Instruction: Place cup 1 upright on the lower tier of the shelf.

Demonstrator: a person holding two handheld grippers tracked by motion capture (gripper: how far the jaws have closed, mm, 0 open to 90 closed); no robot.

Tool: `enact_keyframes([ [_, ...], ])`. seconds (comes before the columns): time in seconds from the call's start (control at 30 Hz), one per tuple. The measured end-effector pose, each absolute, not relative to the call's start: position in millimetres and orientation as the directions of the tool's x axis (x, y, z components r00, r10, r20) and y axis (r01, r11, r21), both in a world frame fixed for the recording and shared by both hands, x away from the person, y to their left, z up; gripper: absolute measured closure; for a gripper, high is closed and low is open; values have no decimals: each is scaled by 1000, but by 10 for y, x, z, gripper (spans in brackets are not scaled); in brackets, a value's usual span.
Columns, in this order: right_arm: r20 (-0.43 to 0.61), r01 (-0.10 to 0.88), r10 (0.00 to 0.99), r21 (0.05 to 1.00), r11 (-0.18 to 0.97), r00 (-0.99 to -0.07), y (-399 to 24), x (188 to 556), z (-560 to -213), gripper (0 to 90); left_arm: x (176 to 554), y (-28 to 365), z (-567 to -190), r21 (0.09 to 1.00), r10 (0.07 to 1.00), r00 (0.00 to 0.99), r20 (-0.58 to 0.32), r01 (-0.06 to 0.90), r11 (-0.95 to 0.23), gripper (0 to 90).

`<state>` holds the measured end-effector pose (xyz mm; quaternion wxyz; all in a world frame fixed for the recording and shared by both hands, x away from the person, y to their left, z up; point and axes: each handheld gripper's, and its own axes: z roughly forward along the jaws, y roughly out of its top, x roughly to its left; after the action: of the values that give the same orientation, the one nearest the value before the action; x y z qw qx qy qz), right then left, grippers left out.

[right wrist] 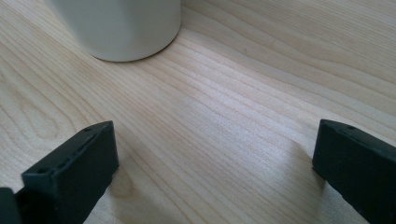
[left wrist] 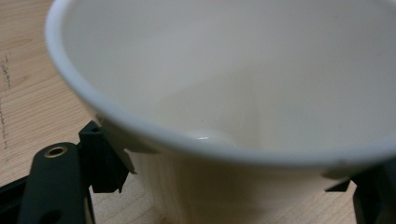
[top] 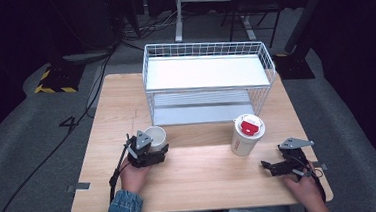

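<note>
Paper is what we take the open white cup to be made of: light, thin-walled and easy to crush, with a smooth skin that could slip if the squeeze is too gentle. It stands upright on the desk, left of centre and in front of the white wire rack, and it looks empty in the left gripper view, so we expect almost no weight. We would take it by the side wall below the rolled rim, where the rim stiffens it, and press only enough to hold. The left tool is already clenched on that wall, one jaw at each side of the cup just beneath the rim. The right tool lies released near the right front of the desk, its jaws wide apart over bare wood and touching nothing. Just beyond it stands the lidded paper cup with a red cap, its base showing in the right gripper view.
</note>
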<state>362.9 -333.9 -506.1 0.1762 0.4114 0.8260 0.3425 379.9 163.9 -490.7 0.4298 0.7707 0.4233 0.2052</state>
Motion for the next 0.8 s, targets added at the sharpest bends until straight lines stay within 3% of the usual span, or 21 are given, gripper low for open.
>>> enact_keyframes([
  [0.8,-9,559,800,711,427,-600,-3339,3630,-5061,2,3852,1368,-4501,856,809,583,-75,453,-247,224],
])
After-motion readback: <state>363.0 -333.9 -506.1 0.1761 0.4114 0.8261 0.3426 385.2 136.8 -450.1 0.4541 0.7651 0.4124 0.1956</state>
